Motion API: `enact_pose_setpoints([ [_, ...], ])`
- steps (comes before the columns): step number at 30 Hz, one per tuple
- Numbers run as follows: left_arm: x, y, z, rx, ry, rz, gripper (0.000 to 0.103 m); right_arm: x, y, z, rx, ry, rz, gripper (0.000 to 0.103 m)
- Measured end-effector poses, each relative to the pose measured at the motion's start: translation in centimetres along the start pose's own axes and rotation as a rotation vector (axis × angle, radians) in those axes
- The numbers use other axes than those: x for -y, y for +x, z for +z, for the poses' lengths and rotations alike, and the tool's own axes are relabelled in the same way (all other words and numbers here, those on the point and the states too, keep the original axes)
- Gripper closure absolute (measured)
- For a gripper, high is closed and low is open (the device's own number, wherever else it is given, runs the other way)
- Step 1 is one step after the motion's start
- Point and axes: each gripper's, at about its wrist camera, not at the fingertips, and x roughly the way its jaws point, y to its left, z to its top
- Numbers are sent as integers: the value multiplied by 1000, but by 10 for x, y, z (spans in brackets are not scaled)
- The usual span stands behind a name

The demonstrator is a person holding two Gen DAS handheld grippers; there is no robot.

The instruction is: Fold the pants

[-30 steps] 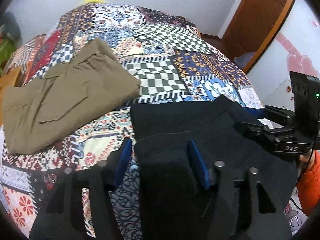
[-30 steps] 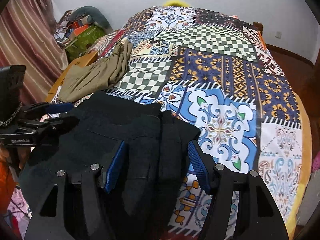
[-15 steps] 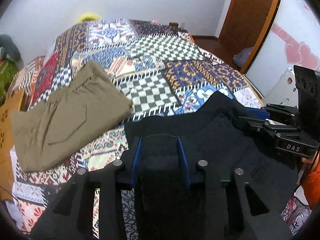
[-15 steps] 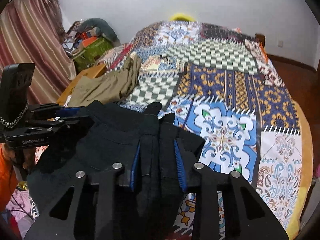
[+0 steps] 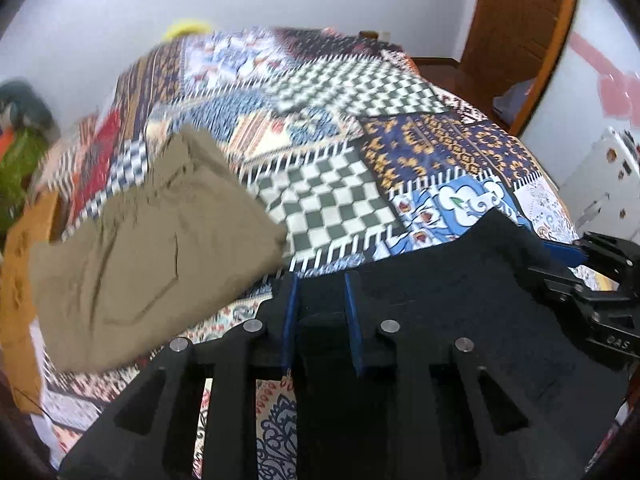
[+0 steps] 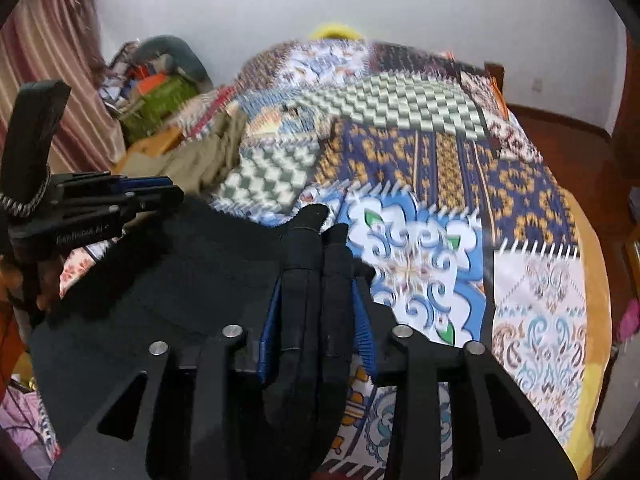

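Left wrist view, left to right: khaki pants folded, lying on the patchwork bedspread at the left side of the bed, blurred. Orange-brown wood edge beside them at the far left. Left gripper, blue-padded jaws clamped on a bunched edge of the black pants, cloth filling the gap between the pads. Black pants stretch rightward from there, raised off the bedspread near the foot of the bed, to the right gripper at the right edge, which grips the far corner. Lettering on that gripper's body reads "DAS", partly legible. Wooden door behind at upper right, white wall with pink shapes further right.

Right wrist view, left to right: striped curtain, pile of clutter with a green box by the wall. Left gripper seen side-on, jaws together on the black pants' left corner; print on its side reads roughly "GenRobot.AI", blurred. Khaki pants behind it on the bedspread. Right gripper at centre bottom, blue pads pinched on a thick fold of black cloth, waistband layers sticking out past the tips. A yellow thing at the head of the bed, too blurred to identify.
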Motion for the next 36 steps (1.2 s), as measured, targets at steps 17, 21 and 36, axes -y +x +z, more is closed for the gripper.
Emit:
enact_pose_setpoints([
  [17,32,-93,-56,92,59,-18,35,-62,-60,-15,10,-141,84,55],
  [21,33,-70,-92,0,60,30,34,-72,-44,-45,-76,-170,76,55],
  [36,-2,-115,-162,55,-77,45,23,-48,-94,-91,-61,-71,22,50],
])
